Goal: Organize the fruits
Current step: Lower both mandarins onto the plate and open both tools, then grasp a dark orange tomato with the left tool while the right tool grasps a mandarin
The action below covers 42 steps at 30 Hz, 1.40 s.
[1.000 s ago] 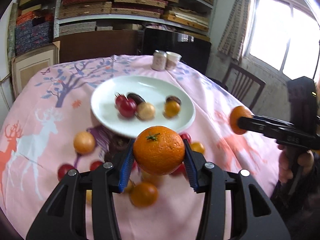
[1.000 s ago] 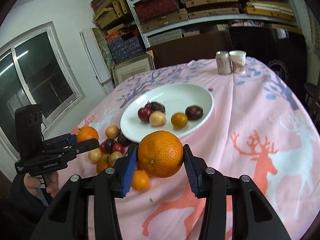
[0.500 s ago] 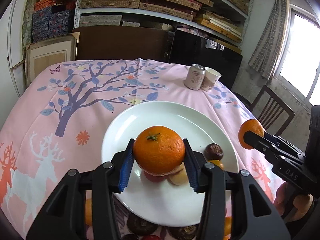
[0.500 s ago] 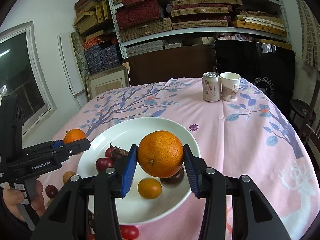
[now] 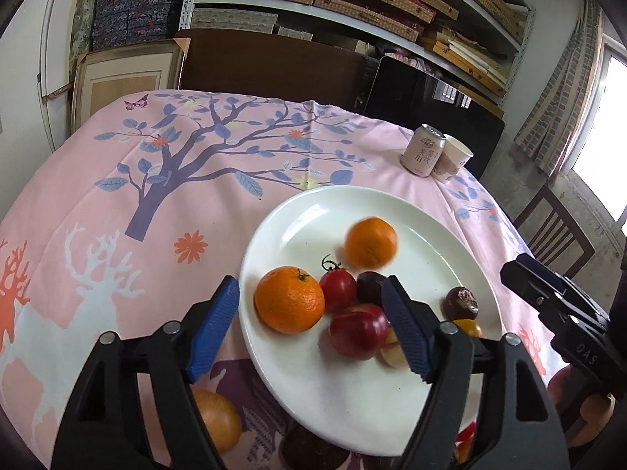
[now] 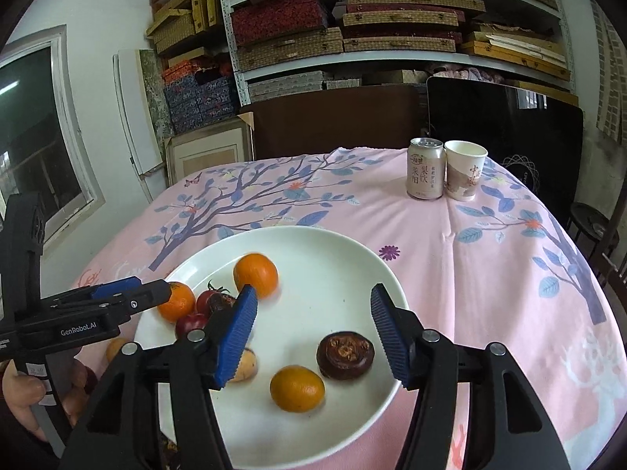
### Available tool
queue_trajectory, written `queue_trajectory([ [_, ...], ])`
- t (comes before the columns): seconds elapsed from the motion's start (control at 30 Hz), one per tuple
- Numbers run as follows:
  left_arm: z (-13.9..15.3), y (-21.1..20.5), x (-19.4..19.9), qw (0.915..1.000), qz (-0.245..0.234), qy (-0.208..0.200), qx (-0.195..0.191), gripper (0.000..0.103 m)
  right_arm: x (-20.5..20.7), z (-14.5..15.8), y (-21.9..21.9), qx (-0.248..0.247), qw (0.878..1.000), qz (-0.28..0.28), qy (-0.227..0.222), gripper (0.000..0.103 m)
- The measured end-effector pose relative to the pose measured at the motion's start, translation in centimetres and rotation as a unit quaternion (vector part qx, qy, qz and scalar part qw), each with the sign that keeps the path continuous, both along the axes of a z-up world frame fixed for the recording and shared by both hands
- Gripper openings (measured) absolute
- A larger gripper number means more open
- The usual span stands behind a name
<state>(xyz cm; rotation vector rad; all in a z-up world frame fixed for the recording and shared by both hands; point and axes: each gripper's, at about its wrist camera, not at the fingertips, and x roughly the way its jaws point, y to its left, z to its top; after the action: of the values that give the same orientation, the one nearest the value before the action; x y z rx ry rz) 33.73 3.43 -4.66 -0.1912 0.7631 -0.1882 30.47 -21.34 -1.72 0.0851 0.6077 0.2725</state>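
A white plate (image 5: 309,203) on the pink tablecloth holds several fruits. My left gripper (image 5: 309,313) hangs over its near left rim, jaws opening. A large orange (image 5: 289,299) lies on the plate between the blue pads (image 5: 213,325), free of both. A second orange (image 5: 370,242), blurred, sits farther back. A tomato (image 5: 337,289) and a red apple (image 5: 358,335) lie beside them. My right gripper (image 6: 313,325) is over the plate (image 6: 352,258), jaws opening with nothing between them. Its released orange (image 6: 255,275) lies beyond its left finger. The left gripper (image 6: 149,293) shows at the left.
A drink can (image 6: 425,168) and a paper cup (image 6: 466,170) stand at the table's far right. A dark wrinkled fruit (image 6: 345,354) and a small orange (image 6: 297,387) lie on the plate. Loose fruit (image 5: 217,419) sits on the cloth by the near rim. A wooden chair (image 5: 556,231) stands at the right.
Both grippers carried an orange forward over the plate, then opened. Both oranges now lie on the plate, the right one still blurred.
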Motion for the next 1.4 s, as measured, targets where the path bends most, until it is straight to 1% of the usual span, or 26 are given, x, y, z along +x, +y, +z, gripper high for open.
queue_trajectory([
  [0.07,0.2,0.0,-1.6,1.0000,-0.002,-0.002,0.005,0.077,-1.5,-0.2,-0.9,0.015,1.000,0.003,0.008,0.063],
  [0.17,0.4,-0.2,-4.9,0.9997,-0.021,-0.002,0.010,0.080,-4.4,-1.1,-2.3,0.041,0.999,0.003,0.019,0.072],
  [0.23,0.4,-0.4,-7.1,0.9993,-0.034,-0.004,0.016,0.085,-6.1,-1.8,-2.9,0.051,0.998,0.007,0.030,0.072],
  [0.27,0.5,-0.5,-8.4,0.9989,-0.042,-0.006,0.021,0.086,-6.9,-2.1,-3.2,0.053,0.998,0.007,0.034,0.072],
  [0.37,0.0,-1.0,-11.8,0.9970,-0.064,-0.005,0.041,0.086,-9.2,-2.8,-3.8,0.059,0.997,0.011,0.040,0.072],
  [0.5,-1.5,-2.2,-16.3,0.9923,-0.096,-0.001,0.078,0.086,-11.8,-3.8,-4.4,0.059,0.998,0.009,0.037,0.072],
  [0.6,-2.5,-2.8,-18.8,0.9899,-0.106,0.000,0.094,0.086,-12.4,-4.4,-5.8,0.095,0.994,0.005,0.049,0.072],
  [0.7,-3.5,-3.4,-19.4,0.9870,-0.099,0.001,0.127,0.085,-12.0,-5.1,-6.7,0.113,0.991,-0.013,0.070,0.072],
  [0.73,-3.7,-3.5,-19.4,0.9862,-0.096,0.004,0.135,0.077,-12.1,-5.0,-6.7,0.112,0.991,-0.013,0.068,0.072],
  [0.77,-3.8,-3.6,-19.2,0.9860,-0.097,0.009,0.135,0.073,-12.4,-5.0,-6.5,0.108,0.992,-0.010,0.066,0.072],
  [0.8,-4.0,-3.7,-19.0,0.9862,-0.095,0.015,0.135,0.065,-12.5,-5.1,-6.3,0.102,0.993,-0.007,0.066,0.072],
  [0.83,-4.2,-3.6,-18.6,0.9863,-0.094,0.021,0.134,0.062,-12.6,-5.1,-6.0,0.096,0.993,-0.004,0.066,0.072],
  [0.87,-4.4,-3.6,-18.1,0.9863,-0.093,0.028,0.133,0.054,-12.7,-5.1,-5.9,0.090,0.994,0.000,0.066,0.072],
  [0.93,-4.6,-3.6,-17.5,0.9864,-0.100,0.037,0.125,0.043,-12.8,-5.1,-5.7,0.083,0.994,0.006,0.066,0.072],
  [1.0,-4.8,-4.0,-17.3,0.9845,-0.109,0.043,0.130,0.040,-12.9,-5.2,-5.6,0.080,0.995,0.008,0.067,0.072],
  [1.1,-4.9,-4.3,-17.3,0.9834,-0.117,0.045,0.131,0.040,-12.9,-5.2,-5.4,0.077,0.995,0.013,0.069,0.072],
  [1.2,-5.0,-4.2,-16.9,0.9838,-0.120,0.054,0.122,0.045,-12.8,-5.3,-5.1,0.069,0.995,0.016,0.072,0.072],
  [1.27,-5.0,-4.4,-16.9,0.9833,-0.120,0.052,0.127,0.045,-12.8,-5.2,-5.1,0.068,0.995,0.015,0.073,0.072],
  [1.33,-4.9,-4.3,-16.9,0.9843,-0.117,0.048,0.123,0.037,-12.7,-5.3,-5.2,0.069,0.995,0.014,0.075,0.072],
  [1.4,-4.7,-3.9,-16.8,0.9864,-0.115,0.047,0.108,0.037,-12.7,-5.3,-5.2,0.070,0.995,0.014,0.077,0.072],
])
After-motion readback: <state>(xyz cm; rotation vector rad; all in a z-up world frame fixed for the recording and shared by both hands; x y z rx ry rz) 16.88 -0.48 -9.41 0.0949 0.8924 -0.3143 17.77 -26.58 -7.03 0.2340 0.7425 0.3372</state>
